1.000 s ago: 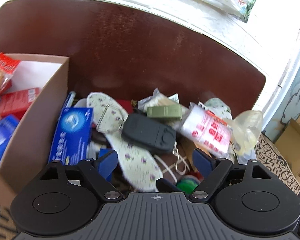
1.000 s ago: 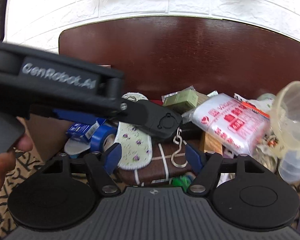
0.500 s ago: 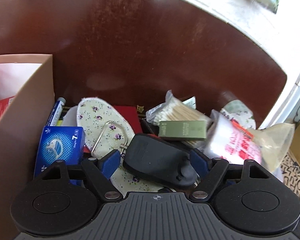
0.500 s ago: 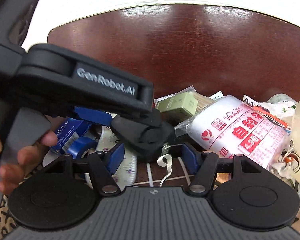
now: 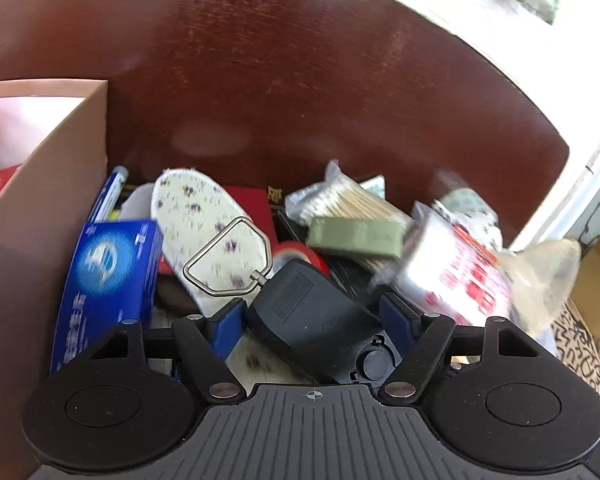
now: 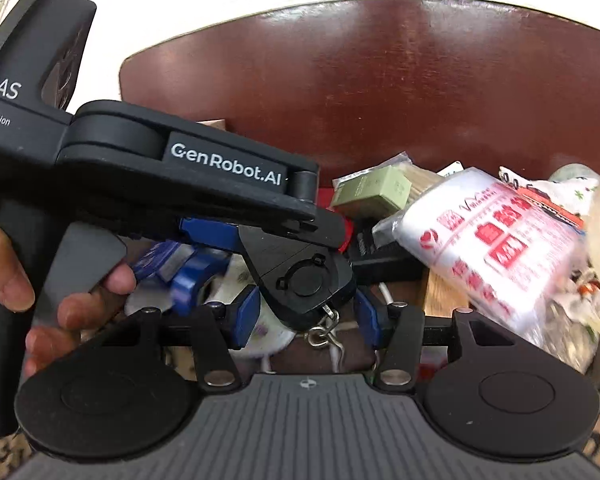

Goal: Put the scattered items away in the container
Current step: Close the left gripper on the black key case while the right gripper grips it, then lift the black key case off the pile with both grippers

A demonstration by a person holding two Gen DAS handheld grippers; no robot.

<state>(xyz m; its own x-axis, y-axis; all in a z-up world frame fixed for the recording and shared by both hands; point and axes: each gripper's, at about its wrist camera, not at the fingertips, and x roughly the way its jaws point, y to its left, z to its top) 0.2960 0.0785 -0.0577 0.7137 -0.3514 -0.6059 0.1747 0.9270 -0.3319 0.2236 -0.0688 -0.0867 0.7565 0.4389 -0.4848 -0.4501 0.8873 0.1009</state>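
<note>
A black hanging scale (image 5: 312, 316) with a metal loop (image 5: 228, 256) lies on a pile of items on the brown table. My left gripper (image 5: 314, 316) is open, its blue pads on either side of the scale body. The scale also shows in the right wrist view (image 6: 304, 276), with its hook chain (image 6: 320, 332) hanging below. My right gripper (image 6: 306, 316) is open around the scale's lower end, and the left gripper's body (image 6: 180, 176) crosses over it. The cardboard box (image 5: 48, 184) stands at the left, holding red packets.
The pile holds a blue box (image 5: 100, 280), a floral insole (image 5: 204, 220), a green bar (image 5: 356, 236), cotton swabs (image 5: 348, 200), a white-red packet (image 6: 492, 240) and a clear plastic funnel (image 5: 540, 272). A white wall runs behind the table.
My left gripper has moved forward and down so the scale now sits between its pads. My right gripper has also closed in on the scale's lower end.
</note>
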